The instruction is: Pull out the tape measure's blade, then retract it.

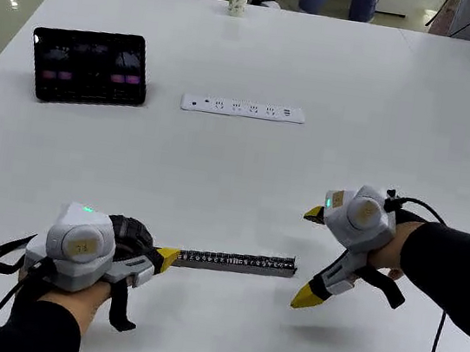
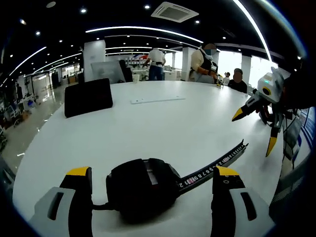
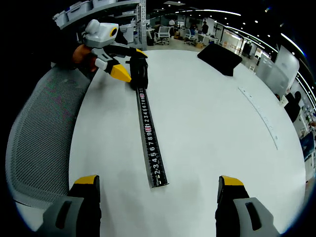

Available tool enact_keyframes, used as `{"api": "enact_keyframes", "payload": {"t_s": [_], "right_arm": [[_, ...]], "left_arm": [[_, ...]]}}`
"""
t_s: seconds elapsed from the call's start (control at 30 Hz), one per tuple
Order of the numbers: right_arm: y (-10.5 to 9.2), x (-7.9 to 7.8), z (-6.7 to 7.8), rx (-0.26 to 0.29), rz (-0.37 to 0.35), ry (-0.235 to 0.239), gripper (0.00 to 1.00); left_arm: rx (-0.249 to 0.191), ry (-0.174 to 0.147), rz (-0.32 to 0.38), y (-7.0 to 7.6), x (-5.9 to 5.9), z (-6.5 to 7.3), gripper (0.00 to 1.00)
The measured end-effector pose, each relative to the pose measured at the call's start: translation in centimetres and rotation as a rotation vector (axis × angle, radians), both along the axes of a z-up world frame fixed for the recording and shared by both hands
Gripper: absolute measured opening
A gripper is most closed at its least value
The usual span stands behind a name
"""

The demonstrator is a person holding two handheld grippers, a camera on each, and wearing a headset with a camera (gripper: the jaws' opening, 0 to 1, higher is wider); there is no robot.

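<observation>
The white counter was broad and glossy, with a dark tablet, a white power strip and a paper cup set well back from the work. People stood about in the open office behind.

The tape measure, a small black case, sat on the counter near the front edge. The left gripper straddled it with its jaws spread, and in its own view I could see a gap on either side of the case. The blade was already part-way out. It lay flat on the counter as a dark strip with pale numbers, running from the case towards the right gripper.

That gripper hovered just above the surface, empty, with its jaws wide apart. The blade's free end lay close by but was not touching it.

To my eye the case looked light and smooth-sided. It seemed likely to skate on that slick surface unless it was squeezed across its flat faces. The blade looked thin and springy: stiff along its length, but easy to kink if twisted. I thought the sensible place to grip it was the very tip, pinched flat. Under spring pull it could snap back into the case, so it would want guiding in.
</observation>
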State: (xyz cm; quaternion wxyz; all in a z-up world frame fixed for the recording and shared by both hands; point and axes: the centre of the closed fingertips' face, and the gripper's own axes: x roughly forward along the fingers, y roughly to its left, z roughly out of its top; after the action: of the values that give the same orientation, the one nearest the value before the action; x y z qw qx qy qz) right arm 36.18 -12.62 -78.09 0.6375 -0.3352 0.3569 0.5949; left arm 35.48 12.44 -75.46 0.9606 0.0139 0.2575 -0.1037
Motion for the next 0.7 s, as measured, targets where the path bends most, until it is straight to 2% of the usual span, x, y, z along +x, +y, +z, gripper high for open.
{"api": "enact_keyframes", "payload": {"t_s": [0.1, 0.17, 0.3, 0.53, 0.57, 0.63, 0.67, 0.7], "right_arm": [[0.1, 0.3, -0.5, -0.012, -0.002, 0.010, 0.99], [0.0, 0.5, -0.8, -0.021, -0.008, 0.015, 0.98], [0.1, 0.6, -1.0, -0.025, -0.012, 0.029, 0.89], [0.0, 0.5, -1.6, -0.046, 0.014, 0.035, 0.72], [0.0, 0.4, -1.6, -0.049, 0.023, 0.033, 0.70], [-0.1, 0.3, -1.8, -0.057, 0.037, 0.032, 0.63], [-0.2, 0.2, -1.9, -0.063, 0.044, 0.031, 0.60], [-0.2, 0.2, -1.9, -0.066, 0.049, 0.029, 0.56]], "left_arm": [[-0.028, 0.012, 0.036, 0.2, 0.3, -0.2, 0.99], [-0.054, 0.001, 0.049, 0.2, 0.4, -0.1, 0.99], [-0.053, -0.008, 0.045, -0.1, 0.2, 0.0, 0.99], [-0.078, -0.015, 0.062, 0.0, 0.4, 0.1, 0.99], [-0.086, -0.021, 0.066, 0.0, 0.5, 0.2, 0.99], [-0.115, -0.054, 0.077, 0.0, 0.7, 0.8, 0.99], [-0.110, -0.067, 0.078, 0.2, 0.7, 1.0, 0.99], [-0.107, -0.064, 0.075, 0.1, 0.6, 0.9, 0.99]]}}
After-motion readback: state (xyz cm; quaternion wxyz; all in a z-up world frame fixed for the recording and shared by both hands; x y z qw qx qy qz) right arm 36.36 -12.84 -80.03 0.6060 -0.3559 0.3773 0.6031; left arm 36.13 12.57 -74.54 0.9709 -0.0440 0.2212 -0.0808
